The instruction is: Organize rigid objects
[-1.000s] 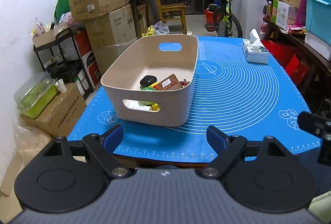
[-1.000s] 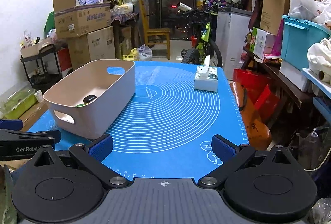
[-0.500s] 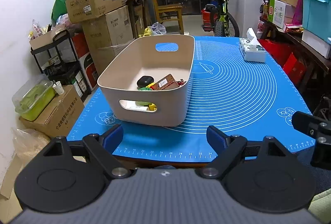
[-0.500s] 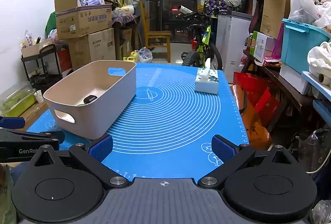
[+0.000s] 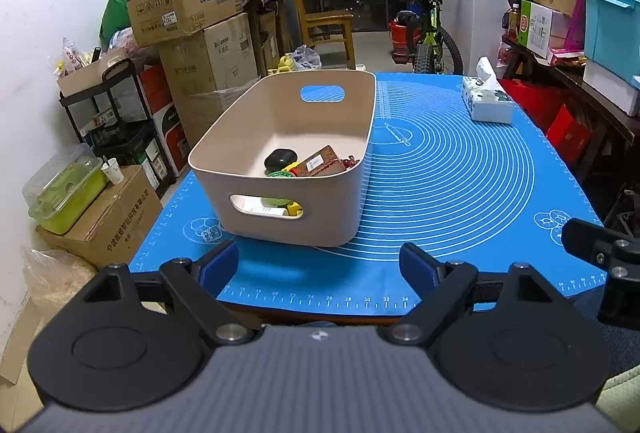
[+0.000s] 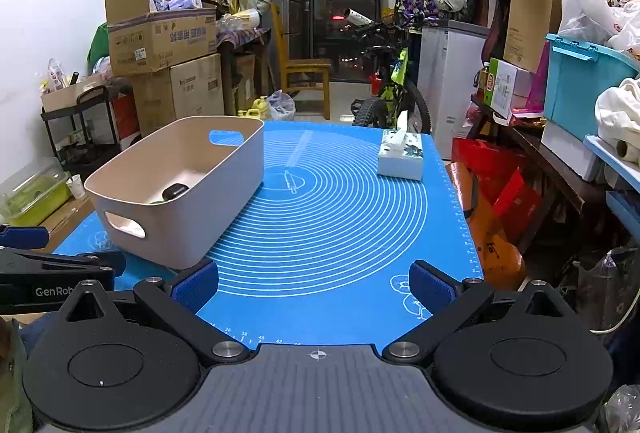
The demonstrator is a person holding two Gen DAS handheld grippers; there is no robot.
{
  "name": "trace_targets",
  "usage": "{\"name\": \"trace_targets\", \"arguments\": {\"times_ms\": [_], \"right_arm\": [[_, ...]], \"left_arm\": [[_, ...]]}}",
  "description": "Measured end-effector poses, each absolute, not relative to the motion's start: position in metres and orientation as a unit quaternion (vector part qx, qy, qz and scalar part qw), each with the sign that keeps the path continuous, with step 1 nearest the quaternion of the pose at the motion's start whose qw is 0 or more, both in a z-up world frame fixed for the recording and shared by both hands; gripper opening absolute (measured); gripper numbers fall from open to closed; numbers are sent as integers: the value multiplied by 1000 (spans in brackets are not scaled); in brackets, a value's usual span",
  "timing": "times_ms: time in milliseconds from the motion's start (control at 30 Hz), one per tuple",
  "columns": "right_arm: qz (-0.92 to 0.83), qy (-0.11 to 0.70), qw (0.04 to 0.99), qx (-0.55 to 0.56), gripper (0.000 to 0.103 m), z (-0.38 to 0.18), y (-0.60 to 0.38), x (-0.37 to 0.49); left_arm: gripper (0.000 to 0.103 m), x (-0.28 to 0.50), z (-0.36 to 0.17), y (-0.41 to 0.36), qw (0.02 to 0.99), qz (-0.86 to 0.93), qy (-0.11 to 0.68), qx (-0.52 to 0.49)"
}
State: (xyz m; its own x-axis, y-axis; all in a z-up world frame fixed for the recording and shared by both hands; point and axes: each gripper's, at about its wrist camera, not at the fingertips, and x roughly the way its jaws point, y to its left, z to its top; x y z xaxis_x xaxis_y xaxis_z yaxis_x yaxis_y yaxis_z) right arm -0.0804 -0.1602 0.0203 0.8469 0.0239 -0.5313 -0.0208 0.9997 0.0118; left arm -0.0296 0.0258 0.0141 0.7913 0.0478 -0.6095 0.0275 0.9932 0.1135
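Observation:
A beige plastic bin (image 5: pixel 240 157) with cut-out handles stands on the left of the blue mat (image 5: pixel 460 173); it also shows in the right wrist view (image 6: pixel 224 189). Inside lie a black oval case (image 5: pixel 281 158), a brown box (image 5: pixel 320 164), a green round lid (image 5: pixel 280 175) and several small items. My left gripper (image 5: pixel 319 267) is open and empty, in front of the bin at the mat's near edge. My right gripper (image 6: pixel 314 287) is open and empty over the mat's near right part.
A white tissue box (image 5: pixel 486 101) stands at the mat's far right. Cardboard boxes (image 5: pixel 188 5) and a black shelf (image 5: pixel 116 113) line the left wall. A bicycle (image 5: pixel 424 33) and a chair (image 5: pixel 324 25) stand beyond the table. Red bags (image 6: pixel 508 193) and blue crates (image 6: pixel 580 81) crowd the right side.
Both grippers have drawn back slightly toward the near edge and risen a little. The bin and its contents have not moved. Both stay open.

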Motion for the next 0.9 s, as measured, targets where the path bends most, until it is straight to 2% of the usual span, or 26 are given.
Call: {"name": "trace_targets", "arguments": {"times_ms": [900], "right_arm": [[13, 279, 960, 4, 101, 18, -159, -80]], "left_arm": [[88, -30, 15, 24, 945, 4, 322, 58]]}}
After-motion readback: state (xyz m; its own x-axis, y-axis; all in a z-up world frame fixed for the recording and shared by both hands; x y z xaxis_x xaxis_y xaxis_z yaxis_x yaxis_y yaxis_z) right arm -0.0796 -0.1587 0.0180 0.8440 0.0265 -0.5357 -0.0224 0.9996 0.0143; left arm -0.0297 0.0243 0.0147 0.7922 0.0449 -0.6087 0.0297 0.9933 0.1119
